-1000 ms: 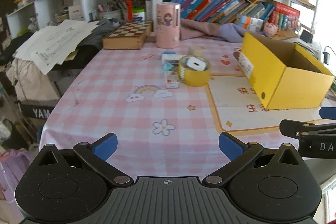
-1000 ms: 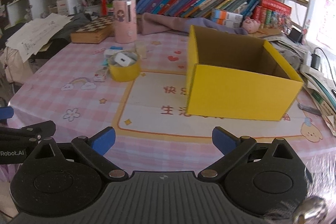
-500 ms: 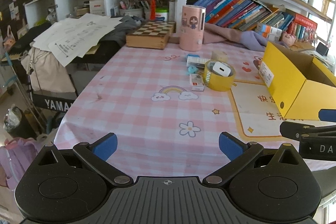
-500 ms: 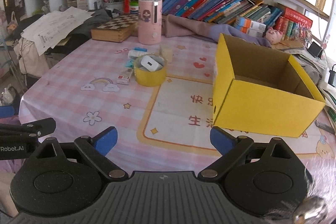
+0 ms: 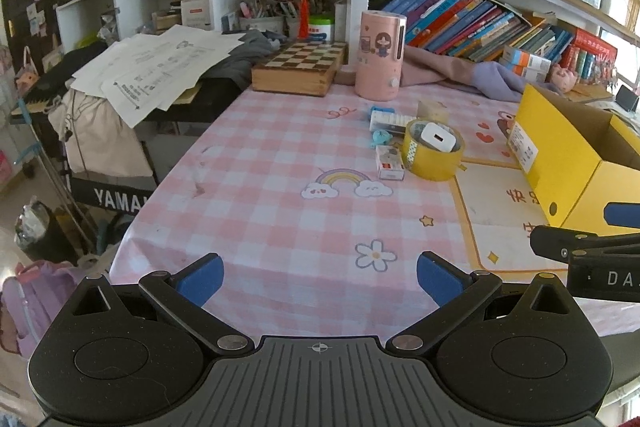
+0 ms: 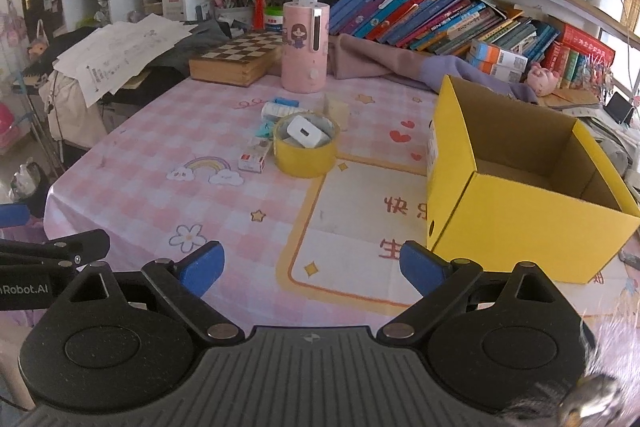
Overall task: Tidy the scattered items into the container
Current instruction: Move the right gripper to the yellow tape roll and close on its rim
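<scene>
An open yellow cardboard box (image 6: pixel 520 195) (image 5: pixel 560 155) stands on the right of the pink checked table. Left of it sits a yellow tape roll (image 6: pixel 306 155) (image 5: pixel 434 159) with a white charger (image 6: pixel 307 131) (image 5: pixel 438 137) resting in its hole. Beside the roll lie a small red-and-white box (image 6: pixel 253 159) (image 5: pixel 389 163), a white-and-blue pack (image 6: pixel 280 107) (image 5: pixel 386 121), a small teal piece (image 5: pixel 380 138) and a pale block (image 6: pixel 336 109) (image 5: pixel 432 109). My left gripper (image 5: pixel 318 275) and right gripper (image 6: pixel 310 267) both hang open and empty over the table's near edge, well short of the items.
A pink cylinder (image 6: pixel 306 47) and a wooden chess box (image 6: pixel 236 59) stand at the table's back, with purple cloth (image 6: pixel 400 65) and shelves of books behind. Papers (image 5: pixel 160 67) overhang at the left, above a keyboard (image 5: pixel 116 201). The near table surface is bare cloth.
Both grippers have pulled back and swung left, so the items and box look farther away and more to the right. Jaws stayed open.
</scene>
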